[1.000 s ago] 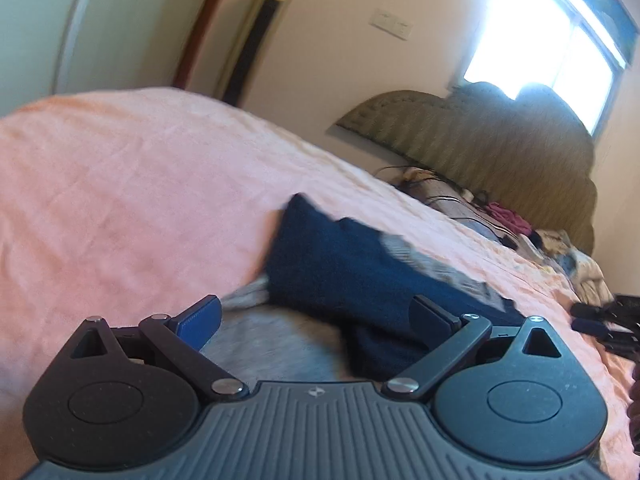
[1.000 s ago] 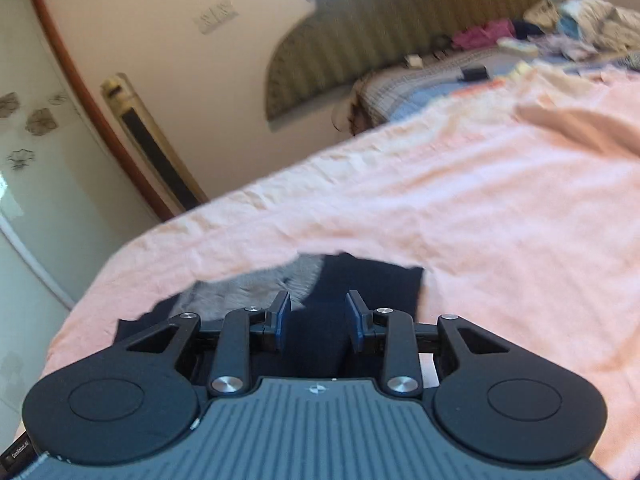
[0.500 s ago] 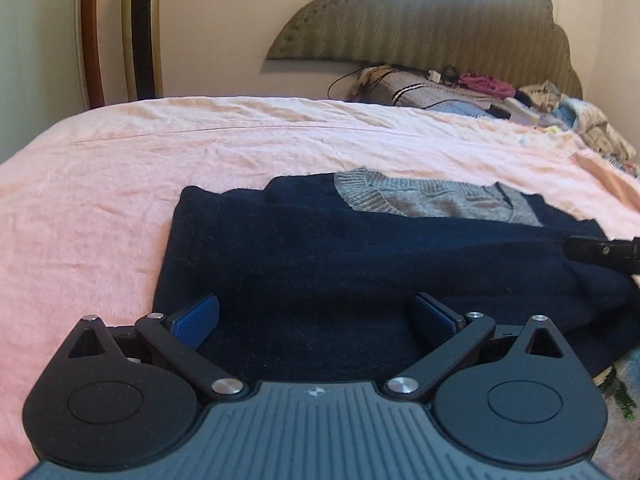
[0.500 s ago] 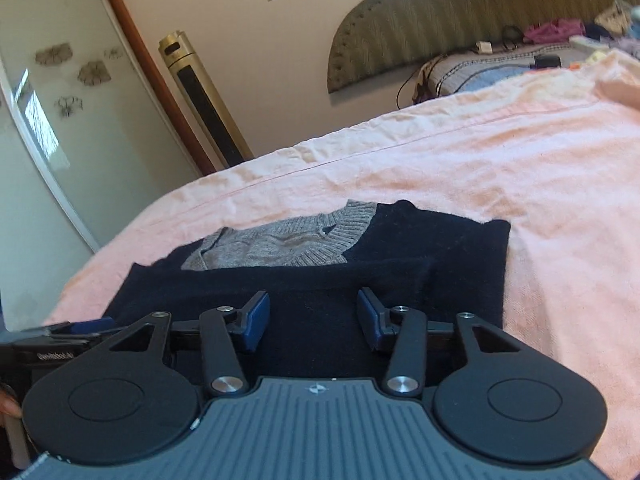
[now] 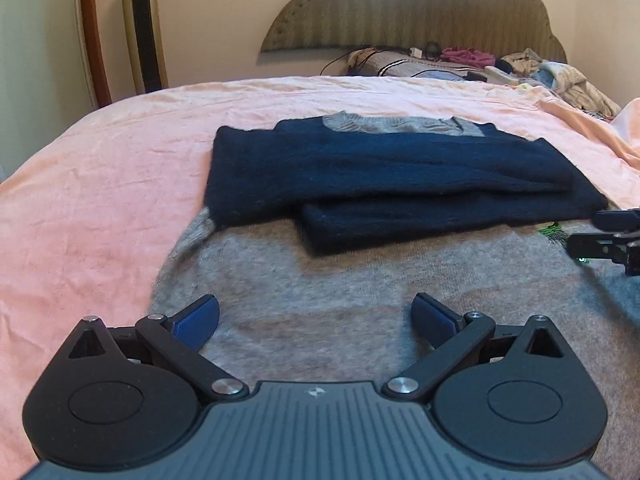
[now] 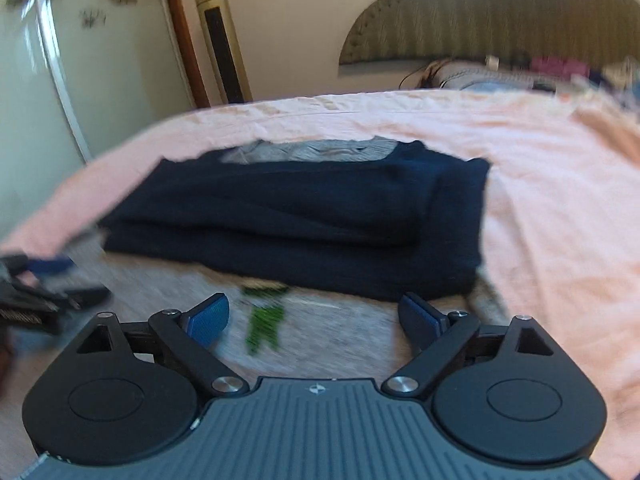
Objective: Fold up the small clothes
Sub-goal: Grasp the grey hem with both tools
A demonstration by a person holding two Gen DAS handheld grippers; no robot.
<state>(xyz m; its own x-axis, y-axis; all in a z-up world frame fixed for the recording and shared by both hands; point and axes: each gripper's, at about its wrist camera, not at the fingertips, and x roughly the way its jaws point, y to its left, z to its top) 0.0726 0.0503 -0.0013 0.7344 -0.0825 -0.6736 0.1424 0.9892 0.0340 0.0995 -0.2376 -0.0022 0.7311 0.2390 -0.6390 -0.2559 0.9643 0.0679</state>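
Observation:
A small grey sweater [image 5: 320, 280] with navy sleeves [image 5: 380, 168] lies flat on the pink bedsheet [image 5: 100, 184]. Both sleeves are folded across its chest, below the grey collar [image 5: 400, 124]. My left gripper [image 5: 316, 316] is open and empty, low over the grey body near the hem. My right gripper [image 6: 314, 316] is open and empty over the same grey body [image 6: 340, 340], beside a green print [image 6: 264, 316]; the navy sleeves [image 6: 320, 216] lie just ahead. The right gripper also shows in the left wrist view [image 5: 612, 236], at the right edge. The right wrist view is blurred.
A padded headboard [image 5: 420, 12] stands at the far end, with pillows, cables and loose clothes [image 5: 520, 68] below it. A gold tower fan [image 5: 144, 28] and a wardrobe door [image 6: 80, 60] stand at the far left. The sheet bunches at the right [image 5: 600, 136].
Both grippers have pulled back from the navy sleeves to the grey lower body. The right gripper's jaws have opened wider. The sleeves now lie folded across the chest.

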